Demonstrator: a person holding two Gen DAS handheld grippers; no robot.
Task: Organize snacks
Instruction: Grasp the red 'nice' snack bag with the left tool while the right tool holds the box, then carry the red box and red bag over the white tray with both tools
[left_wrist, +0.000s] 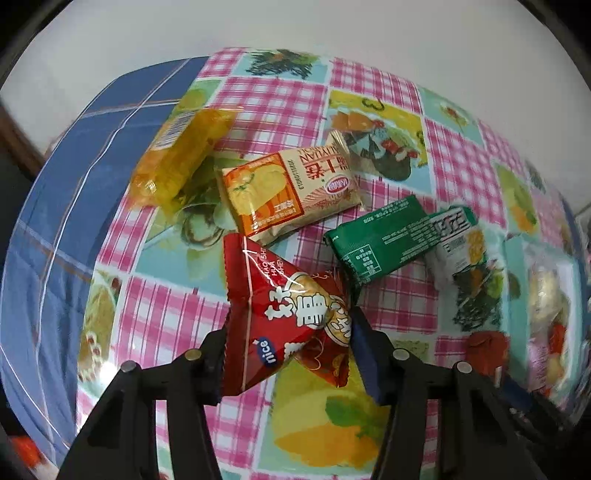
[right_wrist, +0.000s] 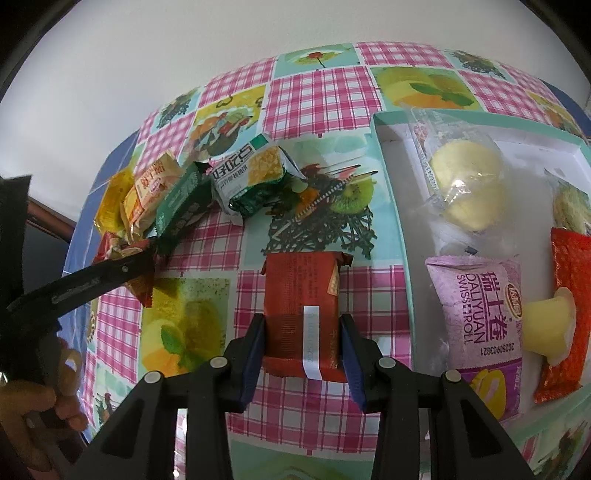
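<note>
My left gripper (left_wrist: 288, 328) is shut on a red snack packet (left_wrist: 288, 317) marked "nice" and holds it over the tablecloth. It also shows in the right wrist view (right_wrist: 136, 266), far left. My right gripper (right_wrist: 302, 325) is shut on a dark red-brown snack bar (right_wrist: 301, 314), just left of a white box (right_wrist: 388, 170) with teal rim. Loose on the cloth lie a yellow packet (left_wrist: 181, 155), an orange-cream Swiss roll packet (left_wrist: 288, 192), a green bar (left_wrist: 384, 240) and a green-white packet (right_wrist: 255, 177).
The box holds a clear-wrapped yellow cake (right_wrist: 465, 181), a purple Swiss roll packet (right_wrist: 484, 325), a jelly cup (right_wrist: 550, 325) and an orange-red packet (right_wrist: 569, 258). The pink checked tablecloth (left_wrist: 162, 317) ends at a blue cloth edge (left_wrist: 55, 229) on the left. A white wall stands behind.
</note>
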